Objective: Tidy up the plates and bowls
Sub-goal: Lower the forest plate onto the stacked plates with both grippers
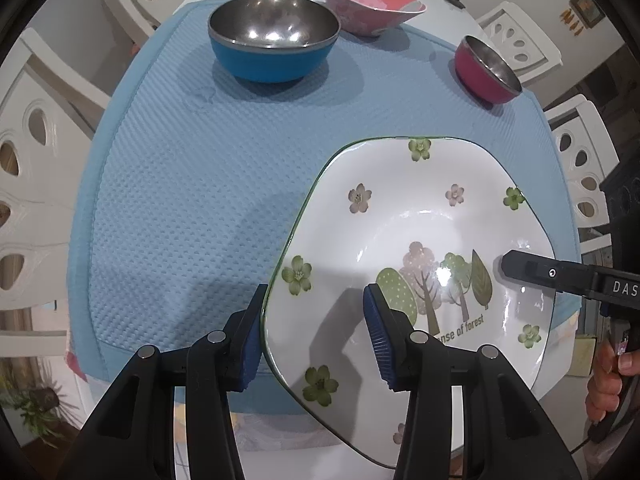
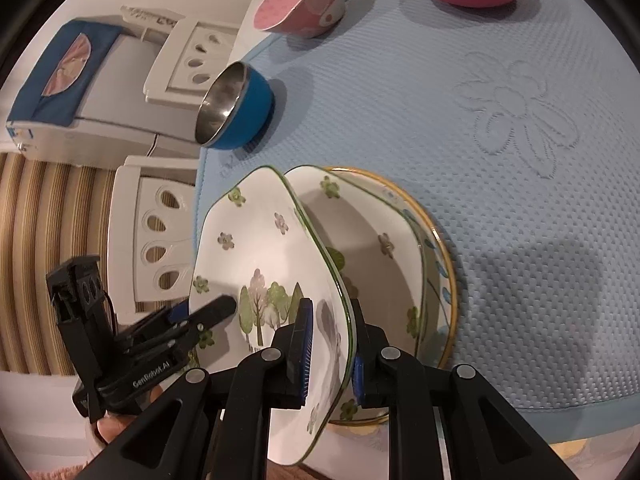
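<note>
Holding the white square plate with green flowers and a forest print [image 2: 256,248] tilted on edge, you have it pinched at its rim by the right gripper [image 2: 330,354], jaws pressed tight on the porcelain. Your left gripper [image 1: 316,336] straddles the opposite rim with one pad outside and one over the plate face; from these views you cannot tell whether its pads actually press on it. The plate hangs above a matching white flowered plate [image 2: 376,240], which sits in a yellow-rimmed plate [image 2: 440,240] on the pale blue textured mat [image 2: 500,160].

Watch the slope: glazed porcelain held by one thin edge could slide out if you tip it further, and the lower corner could knock the stack's rim and chip it if you set it down crooked. The stack sits near the mat's edge, so a hard landing might push it toward the drop.

Well apart on the mat stand a blue bowl with a steel lining [image 1: 274,36], a pink dotted bowl [image 1: 372,0] and a small magenta steel-lined bowl [image 1: 488,70]. None blocks the way down; only white chairs [image 1: 36,152] ring the table
</note>
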Available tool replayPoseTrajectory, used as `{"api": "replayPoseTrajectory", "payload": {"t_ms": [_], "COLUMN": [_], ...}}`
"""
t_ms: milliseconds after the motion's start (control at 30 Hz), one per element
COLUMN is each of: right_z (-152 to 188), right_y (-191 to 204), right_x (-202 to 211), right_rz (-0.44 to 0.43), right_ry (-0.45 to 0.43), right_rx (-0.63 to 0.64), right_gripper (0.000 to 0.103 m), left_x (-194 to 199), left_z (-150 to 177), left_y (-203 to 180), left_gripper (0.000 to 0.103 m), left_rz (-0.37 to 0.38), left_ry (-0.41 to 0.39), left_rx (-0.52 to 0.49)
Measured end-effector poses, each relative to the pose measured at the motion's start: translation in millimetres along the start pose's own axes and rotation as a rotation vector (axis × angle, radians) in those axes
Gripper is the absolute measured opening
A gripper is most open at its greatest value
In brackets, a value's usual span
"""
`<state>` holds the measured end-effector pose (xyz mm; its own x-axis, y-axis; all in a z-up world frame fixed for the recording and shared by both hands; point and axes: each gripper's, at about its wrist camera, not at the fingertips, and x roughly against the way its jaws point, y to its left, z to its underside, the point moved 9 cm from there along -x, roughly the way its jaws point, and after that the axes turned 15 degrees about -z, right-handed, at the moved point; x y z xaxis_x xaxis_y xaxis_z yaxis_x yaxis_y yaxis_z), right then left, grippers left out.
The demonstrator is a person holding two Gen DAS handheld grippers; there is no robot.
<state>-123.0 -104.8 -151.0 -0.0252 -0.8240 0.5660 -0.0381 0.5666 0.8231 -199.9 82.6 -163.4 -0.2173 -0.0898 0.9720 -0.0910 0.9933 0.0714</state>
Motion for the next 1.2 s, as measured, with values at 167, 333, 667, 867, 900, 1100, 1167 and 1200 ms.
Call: {"api": "replayPoseTrajectory", "payload": {"t_ms": [167,333,667,867,900,1100,1167,1200], "right_z": [-1.8,-4.2,-2.9,-3.8,-3.5,-2.1,-2.7,-3.3], "right_y": [-6.3,-11.1,-21.6,-25.9,-26.3,-25.2,-24.1,-23.5], "right_x": [-3.7,-4.3,-3.6,3.0,3.1,2.2,0.7,1.1], "right_rz": [0.022,0.023,0.062,0.056,0.056,0.066,0.074,0.081], "right_ry": [-0.014,-0.02,-0.013,-0.022,-0.02,0.001,0.005,0.007], "right_rx": [-0.003,-0.009,-0.033,-0.048,-0.047,-0.043,-0.041,-0.038], "right_gripper": [0.017,0.017,0.018,0.019,0.019,0.019,0.019,0.019], "left_x": [-6.9,-7.2,-6.5,-7.5,-7.9,-7.5,-7.1,-6.9], "left_z": [4.5,6.1,5.5,3.2,2.6,1.1,2.0,2.4], "left_y": [0.5,0.1,-9.3,-15.1,-15.0,-11.1,-11.0,-11.2], "left_gripper": [0.043,0.043,0.043,0.043,0.043,0.043,0.043,0.044], "left_rz": [-0.005,0.0,0.003,-0.022,-0.022,-0.005,-0.02,-0.019], "left_ry": [0.02,0.025,0.013,0.0,0.001,0.005,0.005,0.005], "left_rx": [0.021,0.028,0.013,-0.005,-0.002,0.019,0.007,0.004]}}
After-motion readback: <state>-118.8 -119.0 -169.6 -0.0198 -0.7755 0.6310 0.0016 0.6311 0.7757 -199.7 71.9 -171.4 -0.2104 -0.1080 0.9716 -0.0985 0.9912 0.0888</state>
